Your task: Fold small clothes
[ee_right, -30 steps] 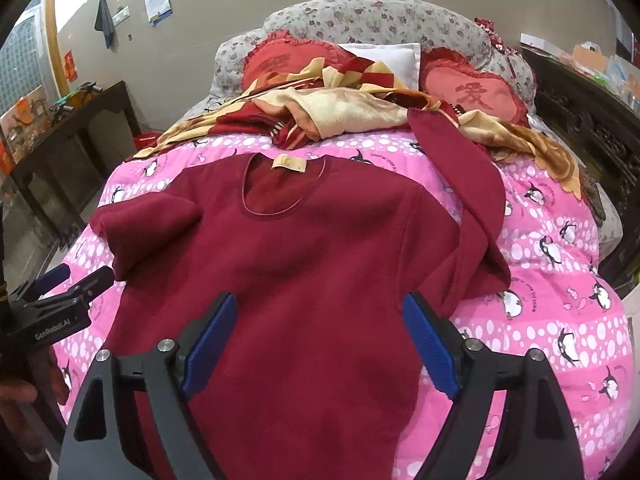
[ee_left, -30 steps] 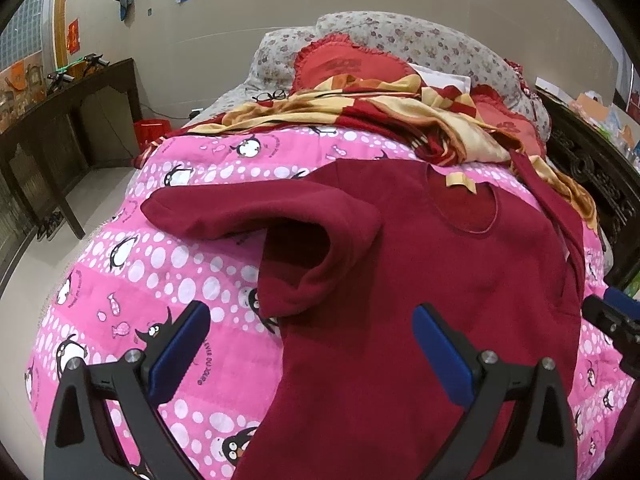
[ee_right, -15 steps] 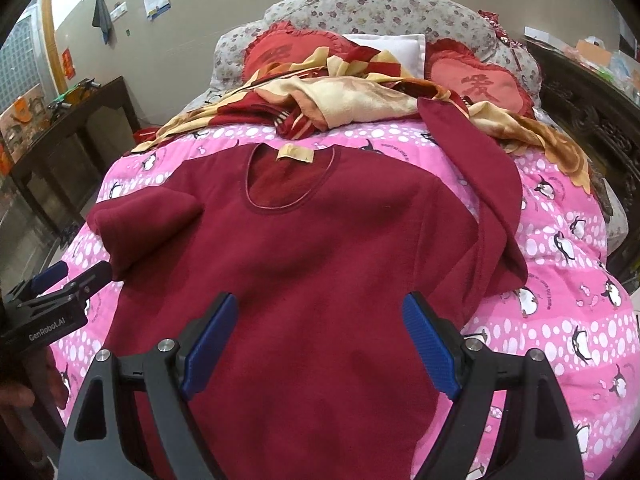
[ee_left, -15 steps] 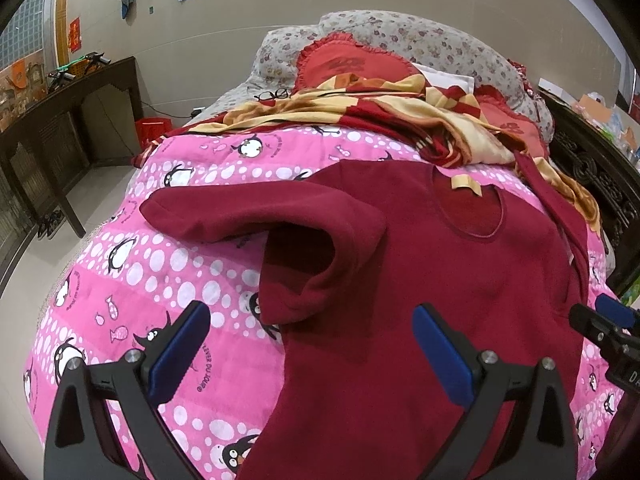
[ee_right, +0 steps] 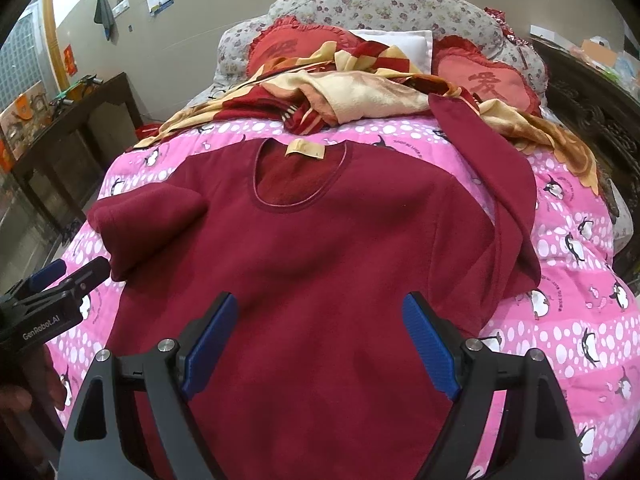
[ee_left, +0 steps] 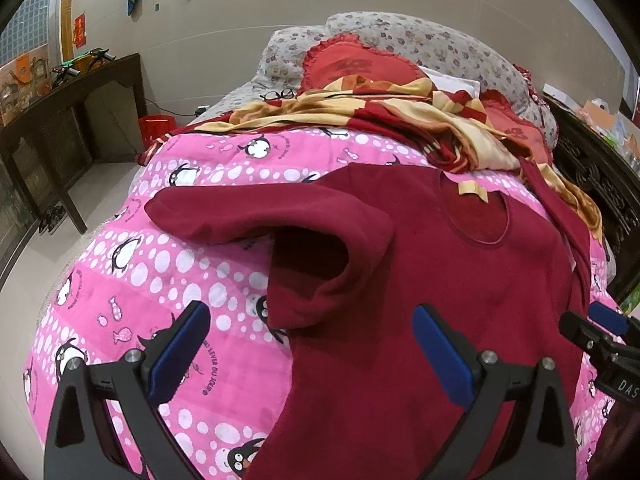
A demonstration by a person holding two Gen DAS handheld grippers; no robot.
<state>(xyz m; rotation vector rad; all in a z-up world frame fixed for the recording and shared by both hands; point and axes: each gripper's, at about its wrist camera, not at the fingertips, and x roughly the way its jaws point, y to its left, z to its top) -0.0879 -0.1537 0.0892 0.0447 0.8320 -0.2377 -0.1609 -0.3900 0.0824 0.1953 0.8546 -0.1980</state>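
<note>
L wrist view: left gripper point(ee_left: 310, 344) jaws wide apart, empty, above dark red fleece top point(ee_left: 440, 280) spread on pink penguin quilt point(ee_left: 160, 264); near sleeve point(ee_left: 280, 220) folded back over itself. R wrist view: right gripper point(ee_right: 318, 330) jaws apart too, empty, over top's lower body; far sleeve point(ee_right: 496, 168) thrown up toward checked blanket point(ee_right: 360, 92).

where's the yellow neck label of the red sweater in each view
Left wrist: the yellow neck label sits upper right of centre, inside the collar.
Right wrist: the label sits just above centre, at the collar's top edge.
Shared landmark: the red heart cushion at the headboard.
</note>
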